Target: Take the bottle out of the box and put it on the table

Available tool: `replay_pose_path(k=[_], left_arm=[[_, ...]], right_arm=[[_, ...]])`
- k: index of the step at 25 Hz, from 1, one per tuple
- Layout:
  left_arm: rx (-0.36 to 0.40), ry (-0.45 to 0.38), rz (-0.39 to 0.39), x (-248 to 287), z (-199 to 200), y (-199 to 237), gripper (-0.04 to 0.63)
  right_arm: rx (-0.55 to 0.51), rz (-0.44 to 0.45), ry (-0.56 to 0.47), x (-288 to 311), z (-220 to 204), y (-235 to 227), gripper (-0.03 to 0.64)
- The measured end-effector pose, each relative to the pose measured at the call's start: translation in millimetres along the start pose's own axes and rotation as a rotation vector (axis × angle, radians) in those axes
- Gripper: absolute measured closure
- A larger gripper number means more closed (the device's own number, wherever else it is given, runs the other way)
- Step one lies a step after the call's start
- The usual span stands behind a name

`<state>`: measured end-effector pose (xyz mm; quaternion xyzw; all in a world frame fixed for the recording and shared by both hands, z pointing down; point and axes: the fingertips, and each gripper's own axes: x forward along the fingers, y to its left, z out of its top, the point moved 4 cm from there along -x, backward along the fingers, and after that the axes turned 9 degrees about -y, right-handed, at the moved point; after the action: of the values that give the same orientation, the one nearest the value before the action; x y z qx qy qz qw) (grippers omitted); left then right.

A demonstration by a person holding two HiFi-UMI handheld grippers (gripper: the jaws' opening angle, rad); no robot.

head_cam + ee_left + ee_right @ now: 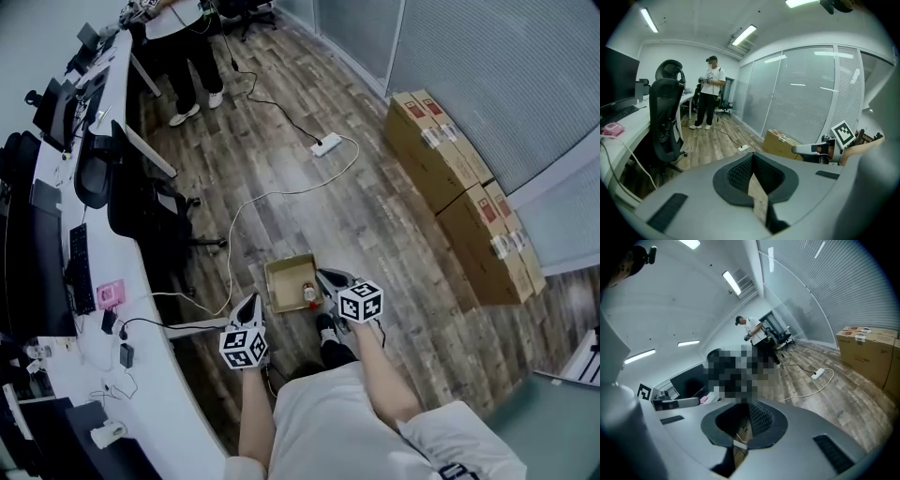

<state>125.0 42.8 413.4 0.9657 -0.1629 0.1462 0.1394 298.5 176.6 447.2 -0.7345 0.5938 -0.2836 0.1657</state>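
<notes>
the box (289, 261) sits open on the floor (375, 216), at centre in the head view. the bottle (308, 294) is inside the box, in its 4 o'clock corner. the left gripper (249, 307) meets the box at 8 o'clock, with its jaws clenched on the cardboard wall. the right gripper (328, 279) meets the box at 3 o'clock. its jaws are pressed close, apparently pinching the cardboard edge. the desk (155, 366) runs along at 9 o'clock.

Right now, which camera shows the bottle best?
The head view: it looks down into the open box, where the bottle sits in a corner. Neither gripper view shows the bottle, only a cardboard edge between the jaws.
</notes>
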Motion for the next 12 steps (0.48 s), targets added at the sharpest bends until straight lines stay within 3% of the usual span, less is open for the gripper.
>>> replay_pose_path(k=[12], left_arm=[[-0.043,0.016,0.040,15,-31,24,0.581]], right_arm=[[-0.056,-0.043,0.106,14,-11,-30,0.578]])
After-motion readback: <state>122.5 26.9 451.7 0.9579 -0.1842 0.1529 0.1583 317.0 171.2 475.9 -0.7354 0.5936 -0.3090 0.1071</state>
